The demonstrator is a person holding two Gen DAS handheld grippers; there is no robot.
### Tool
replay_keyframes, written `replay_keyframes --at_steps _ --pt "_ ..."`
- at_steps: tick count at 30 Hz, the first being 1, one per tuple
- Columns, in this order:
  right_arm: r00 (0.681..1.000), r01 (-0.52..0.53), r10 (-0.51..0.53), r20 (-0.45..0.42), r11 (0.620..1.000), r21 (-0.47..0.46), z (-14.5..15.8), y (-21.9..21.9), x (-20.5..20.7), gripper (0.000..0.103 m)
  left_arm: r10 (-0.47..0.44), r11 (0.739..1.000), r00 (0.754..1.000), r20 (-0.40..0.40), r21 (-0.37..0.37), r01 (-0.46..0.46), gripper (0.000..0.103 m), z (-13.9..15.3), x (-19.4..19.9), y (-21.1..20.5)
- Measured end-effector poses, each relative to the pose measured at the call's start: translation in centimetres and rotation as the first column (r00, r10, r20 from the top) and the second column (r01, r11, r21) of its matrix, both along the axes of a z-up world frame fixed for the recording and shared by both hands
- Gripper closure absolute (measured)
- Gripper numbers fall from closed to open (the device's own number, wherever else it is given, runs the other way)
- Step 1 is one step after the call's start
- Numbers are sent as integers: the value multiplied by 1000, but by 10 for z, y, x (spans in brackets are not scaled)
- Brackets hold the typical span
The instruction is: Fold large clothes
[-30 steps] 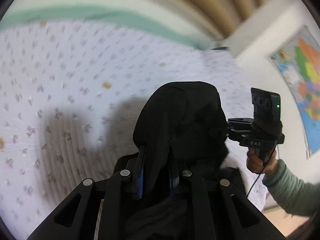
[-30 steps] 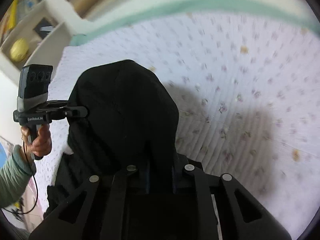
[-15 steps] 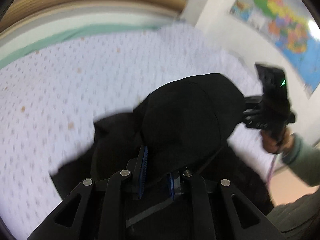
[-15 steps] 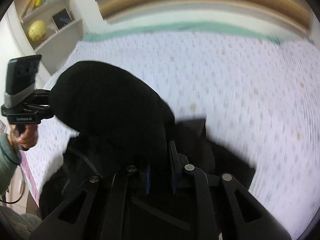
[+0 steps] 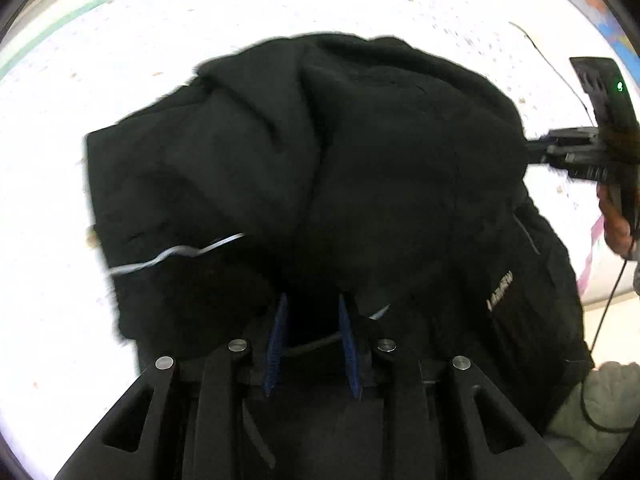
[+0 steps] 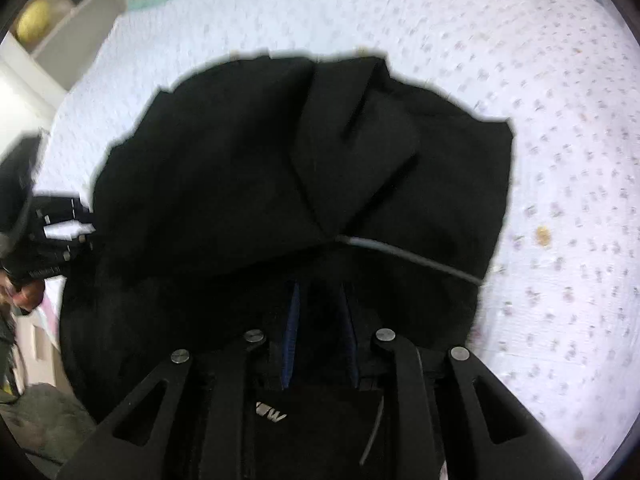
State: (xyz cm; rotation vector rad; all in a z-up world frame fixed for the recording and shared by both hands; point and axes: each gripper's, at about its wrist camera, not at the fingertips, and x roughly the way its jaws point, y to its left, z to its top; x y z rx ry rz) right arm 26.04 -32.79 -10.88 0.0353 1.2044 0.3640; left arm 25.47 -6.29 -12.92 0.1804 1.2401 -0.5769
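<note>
Around the middle of both views you have a white bedspread printed with small scattered flowers, with a pale green band running along its far edge in the upper left of the left wrist view. In the upper left of the right wrist view you can see white shelving holding a yellow ball and a dark flat item too blurred to identify. At the upper right edge of the left wrist view you get a sliver of a coloured wall map.

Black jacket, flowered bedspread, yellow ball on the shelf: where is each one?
Jacket [image 5: 380, 152], left wrist view, on its folded-over top layer.
Bedspread [image 6: 560, 120], right wrist view, on bare flowered cloth.
Ball [image 6: 34, 24], right wrist view, on its middle.
</note>
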Motion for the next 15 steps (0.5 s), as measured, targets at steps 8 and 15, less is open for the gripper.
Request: replay_keyframes --at_steps 8,15 --pt "988 2 -12 156 998 68 53 67 62 48 154 900 987 35 -417 -126 66 76 66 14" --pt "999 45 -46 -15 997 -68 -57 92 56 48 108 951 977 -184 -269 -156 66 -28 81 -30"
